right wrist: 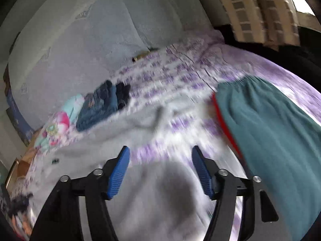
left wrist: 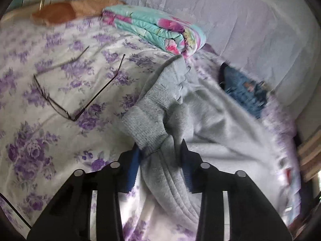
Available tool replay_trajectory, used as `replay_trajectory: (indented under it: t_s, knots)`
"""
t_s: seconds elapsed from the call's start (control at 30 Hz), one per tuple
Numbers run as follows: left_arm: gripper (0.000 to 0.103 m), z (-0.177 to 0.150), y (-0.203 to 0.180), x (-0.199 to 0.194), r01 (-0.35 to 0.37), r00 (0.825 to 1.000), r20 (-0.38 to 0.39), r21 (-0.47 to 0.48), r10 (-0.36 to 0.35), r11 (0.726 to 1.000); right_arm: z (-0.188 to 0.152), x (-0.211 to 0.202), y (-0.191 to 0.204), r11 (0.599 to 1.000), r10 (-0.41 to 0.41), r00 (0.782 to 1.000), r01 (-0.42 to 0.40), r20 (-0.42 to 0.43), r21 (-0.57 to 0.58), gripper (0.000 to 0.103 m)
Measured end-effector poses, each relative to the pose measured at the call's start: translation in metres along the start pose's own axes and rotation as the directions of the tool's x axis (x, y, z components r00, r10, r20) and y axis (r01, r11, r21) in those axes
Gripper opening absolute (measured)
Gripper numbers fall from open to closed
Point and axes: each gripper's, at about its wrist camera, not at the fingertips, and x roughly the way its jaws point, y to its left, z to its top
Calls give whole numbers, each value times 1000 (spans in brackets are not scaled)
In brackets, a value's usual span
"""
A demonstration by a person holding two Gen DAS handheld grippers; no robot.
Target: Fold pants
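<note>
Grey sweatpants point(left wrist: 210, 124) lie bunched on a bed with a purple-flowered sheet point(left wrist: 40, 136). My left gripper point(left wrist: 160, 150) is shut on the ribbed grey cuff of the pants point(left wrist: 152, 108), which stands up between its blue pads. In the right wrist view the grey pants point(right wrist: 160, 190) spread below my right gripper point(right wrist: 160, 160), which is open and empty just above the cloth. The view is motion-blurred.
Eyeglasses point(left wrist: 76, 92) lie on the sheet at left. A folded floral quilt point(left wrist: 156, 28) and an orange pillow point(left wrist: 66, 12) sit at the back. Folded jeans point(right wrist: 98, 106) lie near the wall. A teal garment with a red edge point(right wrist: 270, 140) lies at right.
</note>
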Motion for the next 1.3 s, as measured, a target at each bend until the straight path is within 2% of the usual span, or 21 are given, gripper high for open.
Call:
replay_trajectory:
  t_s: [0.07, 0.13, 0.17, 0.2, 0.27, 0.33, 0.4, 0.43, 0.47, 0.5, 0.53, 0.57, 0.63, 0.73, 0.8, 0.9, 0.93, 1.03, 1.07, 1.17, 1.3]
  knots:
    - [31, 6, 10, -5, 47, 999, -21, -68, -49, 997, -15, -22, -15, 999, -48, 998, 49, -49, 5, 71]
    - [28, 8, 12, -12, 52, 999, -12, -76, -53, 996, -28, -35, -28, 997, -60, 995, 63, -84, 33, 73]
    - [1, 9, 10, -19, 35, 999, 7, -62, -34, 997, -35, -38, -35, 997, -44, 992, 51, -121, 61, 73]
    - [3, 9, 8, -34, -92, 992, 88, -37, 95, 995, -42, -37, -40, 996, -18, 988, 31, -154, 88, 73]
    - [1, 16, 12, -59, -210, 954, 214, -24, 211, 977, -54, -20, -49, 988, 56, 973, -21, -224, 156, 74]
    - [2, 23, 26, -59, -181, 972, 141, -74, 190, 981, -58, 1, -51, 985, 45, 967, -2, -251, 171, 76]
    - [2, 19, 37, -55, -116, 990, 69, -138, 127, 984, -52, 17, -40, 994, 28, 978, -5, -209, 111, 78]
    - [8, 13, 36, -52, -111, 992, 47, -133, 118, 985, -51, 22, -37, 994, 30, 978, -8, -208, 105, 75]
    - [21, 7, 30, -49, -107, 993, 30, -107, 111, 988, -49, 28, -35, 993, 43, 980, -21, -194, 114, 49]
    - [27, 0, 25, -48, -98, 995, 19, -85, 100, 992, -46, 31, -33, 992, 57, 981, -35, -184, 120, 29]
    - [47, -7, 20, -46, -87, 996, 4, -69, 88, 994, -44, 31, -32, 990, 77, 980, -53, -181, 131, 19]
    - [64, -16, 12, -43, -63, 998, -18, -58, 62, 996, -40, 25, -30, 986, 106, 982, -84, -154, 143, 19]
    - [73, -29, 3, -37, -14, 999, -42, -58, 12, 998, -33, 8, -20, 997, 62, 995, -57, -83, 58, 19]
    - [83, -37, -17, -12, 44, 992, -112, -60, -50, 997, -33, 13, -16, 998, -39, 995, 34, -97, -52, 25]
    - [87, -37, -25, 6, 38, 990, -135, -51, -45, 998, -39, 32, -31, 998, -69, 979, 68, -191, -12, 30]
    - [91, -34, -34, 32, -39, 991, -133, -23, 36, 999, -36, 14, -38, 997, -66, 988, 71, -139, 31, 44]
    - [90, -34, -39, 31, -47, 992, -122, -10, 45, 999, -34, 2, -36, 995, -93, 991, 94, -94, 13, 49]
    - [33, -28, -41, 19, -59, 994, -89, 16, 60, 998, -31, -27, -25, 985, -162, 986, 163, 32, -51, 61]
    - [19, -24, -34, 13, -46, 996, -79, -5, 46, 999, -29, -40, -18, 981, -172, 980, 179, 97, -73, 68]
    - [13, -16, -6, -11, 63, 995, -65, -120, -71, 991, -21, -58, 2, 984, -111, 972, 137, 207, -115, 78]
    - [12, -13, -2, -30, 44, 998, -33, -101, -47, 994, -19, -36, 45, 976, 25, 987, 10, 160, -217, 82]
